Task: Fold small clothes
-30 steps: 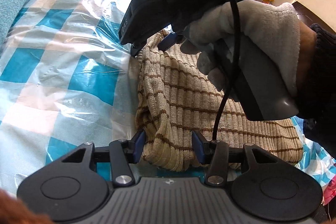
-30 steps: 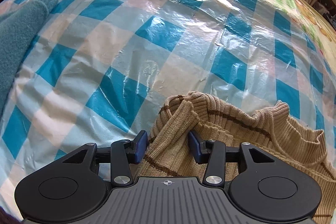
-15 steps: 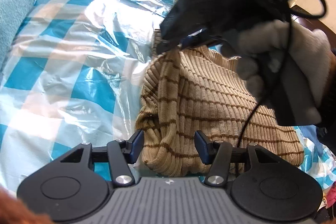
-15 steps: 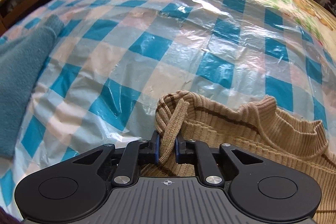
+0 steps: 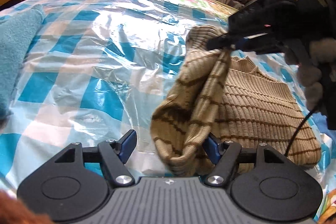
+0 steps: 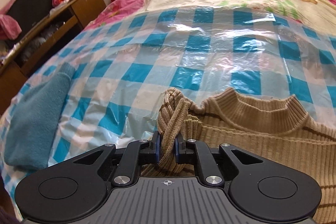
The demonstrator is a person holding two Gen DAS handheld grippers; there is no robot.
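The beige ribbed knit sweater with thin brown stripes (image 5: 258,106) lies on the bed's blue-and-white checked plastic sheet (image 5: 88,81), its collar toward the far side. The right tool (image 6: 167,147) is pinched tight on a bunched edge of the sweater near the shoulder and has it raised off the sheet. The left tool (image 5: 170,145) stands wide apart, with the hanging lower fold between its fingers but not clamped.

The step in hand looks like folding one side over the body. Next, the left tool probably needs to close on the lower edge so both ends travel across together. A teal fleece cloth (image 6: 35,119) lies well apart to the left.
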